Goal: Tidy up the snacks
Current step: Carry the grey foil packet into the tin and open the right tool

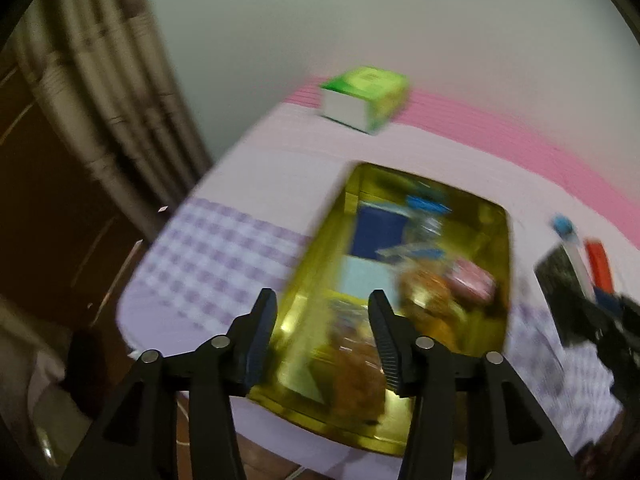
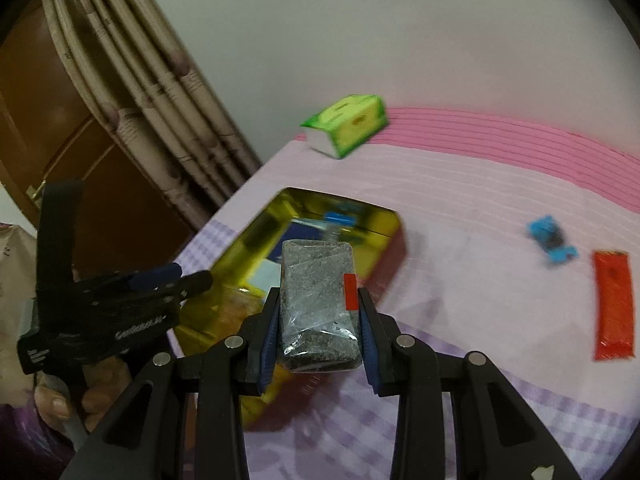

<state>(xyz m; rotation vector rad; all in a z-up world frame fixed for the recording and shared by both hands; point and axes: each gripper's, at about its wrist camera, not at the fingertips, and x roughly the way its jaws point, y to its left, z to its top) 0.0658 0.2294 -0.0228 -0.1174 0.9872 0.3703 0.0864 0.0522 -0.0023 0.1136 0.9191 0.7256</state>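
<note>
Right gripper [image 2: 319,322]: jaws clenched on a grey speckled packet [image 2: 318,304] in clear wrap, red tab on its right edge. Packet stands upright between the pads, held at its lower half, off the bench.

Left gripper [image 1: 323,334]: jaws spread apart, nothing between them. It hovers over the near end of the gold tin [image 1: 505,264].

Landmark = the gold tin. It sits on the bench [image 2: 480,208], open, already holding several snacks: a dark blue pack [image 1: 378,234], a pale blue one, some brownish wrapped pieces at the near end, a pink item on the right. Details blurred.

Packet is above the tin's right near corner, not inside yet.

Right of the tin, well apart, loose on the bench: a blue wrapper [image 2: 550,242] and a red bar [image 2: 612,306]. Behind the tin: a green box [image 2: 348,124].

Step in hand, my read: carrying the grey packet to the tin.

Next move calls for shifting left over a free spot in the tin, lowering, then releasing. Left gripper is near the drop zone, so watch for a clash. Blue wrapper and red bar likely follow.
</note>
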